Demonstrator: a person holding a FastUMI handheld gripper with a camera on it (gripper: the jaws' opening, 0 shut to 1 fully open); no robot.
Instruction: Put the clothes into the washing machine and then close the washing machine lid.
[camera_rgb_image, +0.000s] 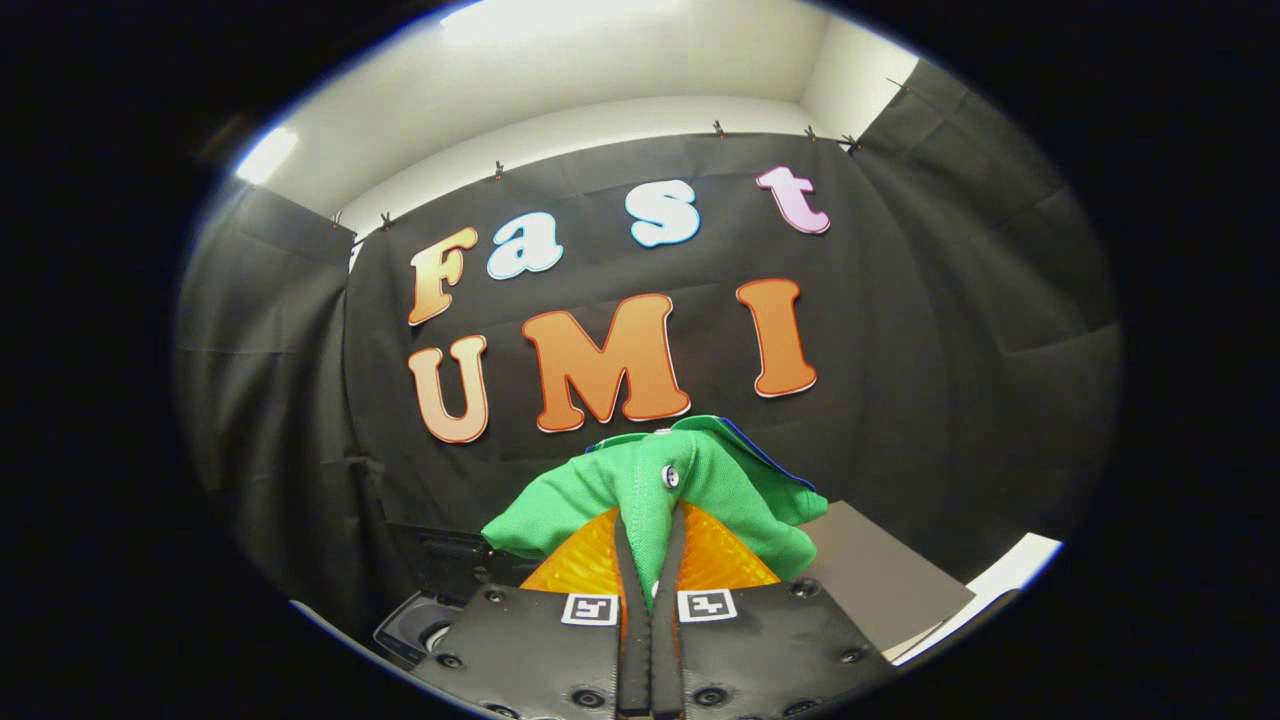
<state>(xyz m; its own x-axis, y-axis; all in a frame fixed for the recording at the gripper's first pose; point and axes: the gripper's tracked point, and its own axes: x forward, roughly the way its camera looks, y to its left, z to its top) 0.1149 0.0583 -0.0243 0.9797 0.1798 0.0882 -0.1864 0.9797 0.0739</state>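
Observation:
A green garment (700, 480) with a small button and a blue trim hangs bunched up between my fingers, lifted in front of the booth's black wall. My gripper (650, 525) is shut on it, both fingers pressing a fold of the cloth that runs down between them. Below and to the left of the fingers, part of the washing machine (420, 625) shows, with a dark top and a pale rim. Its inside is hidden by the gripper body.
A grey flat panel (880, 575) lies to the right of the fingers, with a pale surface edge (1010, 570) beyond it. Black cloth walls close the booth on three sides.

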